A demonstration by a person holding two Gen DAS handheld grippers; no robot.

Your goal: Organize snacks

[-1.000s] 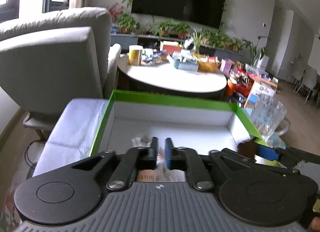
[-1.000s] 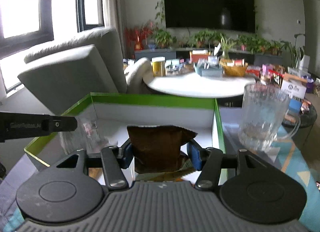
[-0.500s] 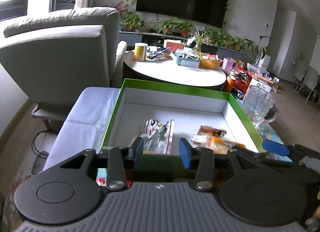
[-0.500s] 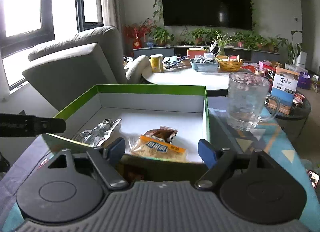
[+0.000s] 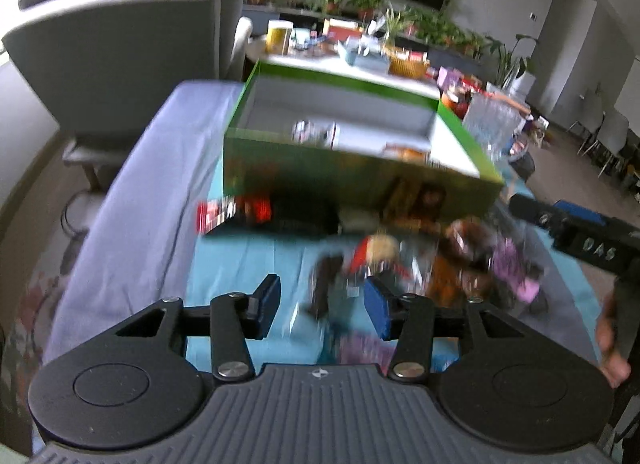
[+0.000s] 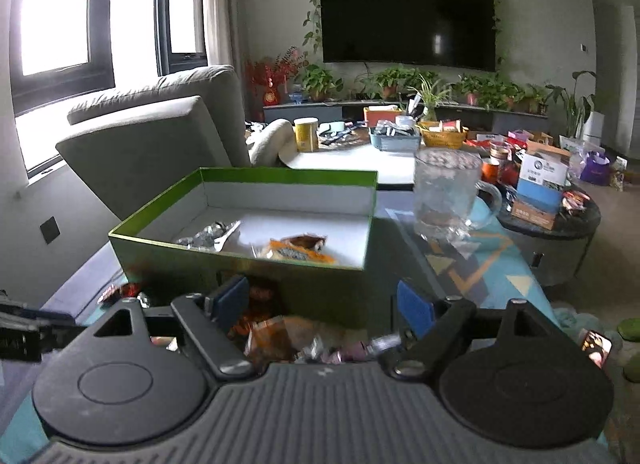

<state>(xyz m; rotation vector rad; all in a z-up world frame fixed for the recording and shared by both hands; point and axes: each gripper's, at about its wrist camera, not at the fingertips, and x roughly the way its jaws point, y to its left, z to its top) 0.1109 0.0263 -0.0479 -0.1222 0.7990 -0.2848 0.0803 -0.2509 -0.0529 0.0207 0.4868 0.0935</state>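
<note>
A green box (image 6: 244,260) with a white inside stands on the table and also shows in the left wrist view (image 5: 344,168). In it lie a silvery packet (image 6: 208,236) and an orange-brown packet (image 6: 296,250). Several loose snack packets (image 5: 440,264) lie on the teal cloth in front of the box, blurred in the left view. My left gripper (image 5: 320,304) is open and empty above them. My right gripper (image 6: 324,304) is open and empty above an orange packet (image 6: 272,338) by the box's front wall.
A glass mug (image 6: 448,196) stands right of the box. A red and black packet (image 5: 248,214) lies by the box's left front corner. A grey armchair (image 6: 160,136) stands behind on the left. A round white table (image 6: 360,156) with clutter is beyond.
Both grippers have drawn back from the box and lowered toward the loose packets in front of it. The two packets stay in the box. The left view is now blurred by motion.
</note>
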